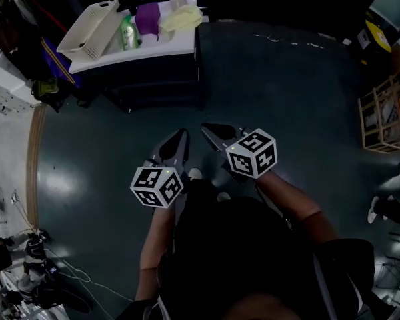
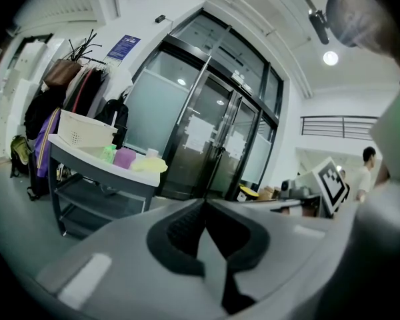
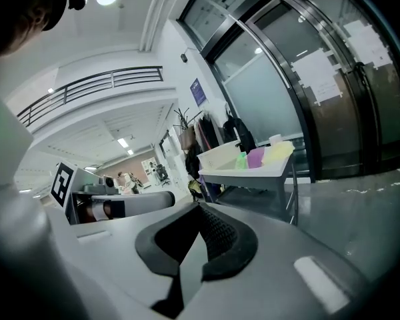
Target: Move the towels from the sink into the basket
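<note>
**Two closed grippers held ahead of a cart with towels**

Seen from above, a person stands on a dark floor (image 1: 287, 92) with a gripper in each hand. The left gripper (image 1: 181, 135) and the right gripper (image 1: 207, 128) point forward side by side, near each other but apart. The jaws of each are pressed together with nothing between them. Well ahead stands a cart with a white surface (image 1: 137, 57). A white basket (image 1: 87, 31) sits at its left end. Just right of the basket, in a row on the surface, lie a green towel (image 1: 129, 32), a purple towel (image 1: 147, 17) and a yellow towel (image 1: 181, 17) — all outside the basket
</note>
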Available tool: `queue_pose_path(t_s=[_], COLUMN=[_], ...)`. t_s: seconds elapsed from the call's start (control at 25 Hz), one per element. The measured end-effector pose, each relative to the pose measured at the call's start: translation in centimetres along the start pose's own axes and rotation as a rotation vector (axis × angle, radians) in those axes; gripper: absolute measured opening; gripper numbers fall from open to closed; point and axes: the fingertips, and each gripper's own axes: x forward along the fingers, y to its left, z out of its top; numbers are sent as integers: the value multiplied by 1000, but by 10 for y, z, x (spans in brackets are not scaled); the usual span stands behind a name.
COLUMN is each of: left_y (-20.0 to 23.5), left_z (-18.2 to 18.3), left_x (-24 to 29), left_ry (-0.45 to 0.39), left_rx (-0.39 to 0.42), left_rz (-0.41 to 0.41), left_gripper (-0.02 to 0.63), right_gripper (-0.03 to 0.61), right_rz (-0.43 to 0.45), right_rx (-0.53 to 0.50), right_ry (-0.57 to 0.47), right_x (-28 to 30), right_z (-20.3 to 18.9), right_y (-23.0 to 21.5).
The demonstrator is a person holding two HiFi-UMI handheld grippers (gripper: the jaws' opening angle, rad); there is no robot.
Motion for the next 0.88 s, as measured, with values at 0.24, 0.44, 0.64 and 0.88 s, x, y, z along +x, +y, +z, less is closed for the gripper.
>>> queue_pose_path(t_s=[0.24, 0.44, 0.64, 0.88], left_y=[32, 65, 93, 128], left_z=[24, 42, 59, 69], left_x=[25, 43, 55, 65], left_ry=[-4, 7, 14, 30], left_rx=[-2, 0, 11, 2], left_rz=[-26, -41, -55, -67], left_gripper=[6, 6, 5, 6], right_gripper=[-2, -2, -2, -2], right_rz=[-19, -34, -44, -54], right_rx=[-17, -12, -9, -7], right_ry=[5, -1, 1, 6], right_x=[33, 67, 99, 135], right_z=[22, 42, 57, 70], right_y=[-14, -25, -32, -36])
